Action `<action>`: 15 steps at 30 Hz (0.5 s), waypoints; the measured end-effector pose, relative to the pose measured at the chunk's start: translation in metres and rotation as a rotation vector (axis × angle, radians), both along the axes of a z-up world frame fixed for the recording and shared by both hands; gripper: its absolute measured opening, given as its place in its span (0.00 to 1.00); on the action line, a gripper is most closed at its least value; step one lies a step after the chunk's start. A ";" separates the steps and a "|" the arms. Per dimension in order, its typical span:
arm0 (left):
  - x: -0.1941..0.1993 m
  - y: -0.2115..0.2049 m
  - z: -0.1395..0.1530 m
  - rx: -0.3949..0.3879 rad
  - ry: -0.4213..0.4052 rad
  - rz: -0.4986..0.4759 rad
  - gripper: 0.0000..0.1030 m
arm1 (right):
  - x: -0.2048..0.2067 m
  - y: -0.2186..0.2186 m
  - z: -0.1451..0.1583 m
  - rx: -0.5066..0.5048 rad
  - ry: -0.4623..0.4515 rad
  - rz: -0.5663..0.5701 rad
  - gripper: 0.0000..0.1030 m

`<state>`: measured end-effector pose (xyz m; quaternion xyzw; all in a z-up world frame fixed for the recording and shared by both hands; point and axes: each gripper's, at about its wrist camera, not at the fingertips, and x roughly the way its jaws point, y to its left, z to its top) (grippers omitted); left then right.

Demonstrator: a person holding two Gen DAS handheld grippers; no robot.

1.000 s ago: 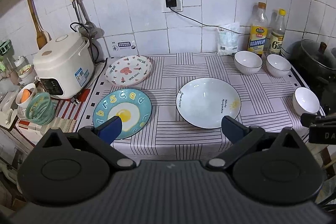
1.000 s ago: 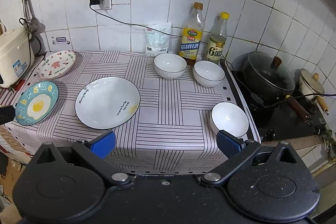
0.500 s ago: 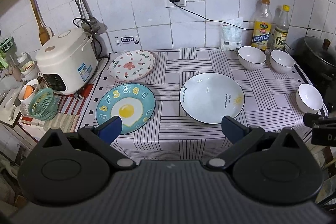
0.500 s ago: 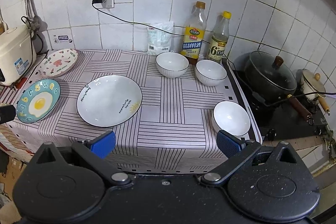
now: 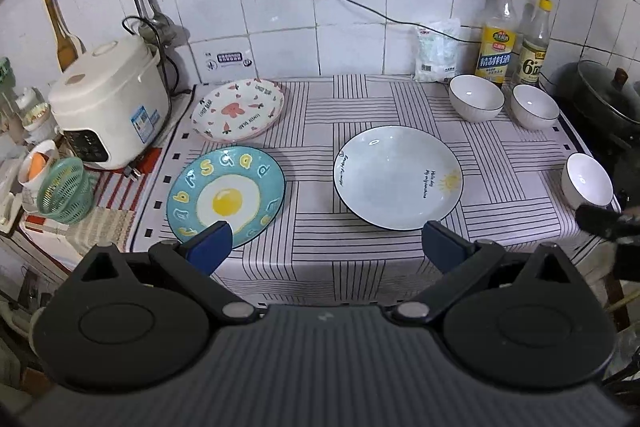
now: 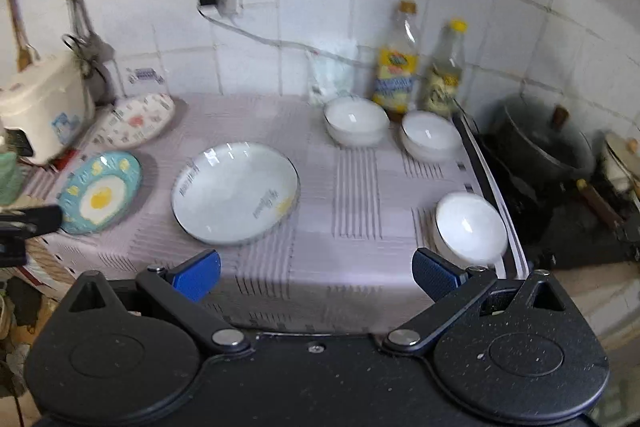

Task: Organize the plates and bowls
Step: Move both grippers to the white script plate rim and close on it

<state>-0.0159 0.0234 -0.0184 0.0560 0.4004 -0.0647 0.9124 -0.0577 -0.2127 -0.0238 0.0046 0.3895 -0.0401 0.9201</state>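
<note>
Nothing is picked up yet. Both tongs hang over the near edge of the tabletop [image 5: 320, 267], so this looks like the very start of the job.

The left tongs [image 5: 326, 247] are wide open and hold nothing. One blue tip sits over the near rim of the egg plate [image 5: 226, 195]. The right tongs [image 6: 316, 273] are wide open too, and empty. The right view is blurry.

Three plates lie apart on the tabletop. The egg plate is at the near left. The pink plate [image 5: 239, 109] is just behind it, next to the rice cooker [image 5: 108, 107]. The big white plate [image 5: 398, 177] lies in the middle. Three white bowls stand on the right side: two at the back [image 5: 476, 98] [image 5: 535, 105], close to the bottles [image 5: 496, 35], and one near the front edge [image 5: 587, 179], just beside the stove.

I think the next move is to go down to one dish and grab its rim. The egg plate is closest for the left tongs, and the front bowl [image 6: 470, 227] for the right. The plates lie flat, so a tip must slide under the rim. Then the plates can go in one stack and the bowls in another.
</note>
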 end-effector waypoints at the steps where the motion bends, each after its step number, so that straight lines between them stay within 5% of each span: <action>1: 0.006 0.002 -0.003 -0.011 0.004 0.004 1.00 | 0.000 -0.001 0.001 0.010 -0.028 0.018 1.00; 6: 0.037 0.008 -0.031 -0.043 -0.055 0.049 0.97 | 0.008 -0.011 -0.004 0.125 -0.239 0.127 1.00; 9: 0.063 0.009 -0.061 -0.057 -0.005 0.049 0.97 | 0.024 -0.013 -0.020 0.190 -0.331 0.132 1.00; 15: 0.109 -0.002 -0.119 -0.016 0.055 0.007 0.96 | 0.083 -0.017 -0.080 0.194 -0.295 0.143 1.00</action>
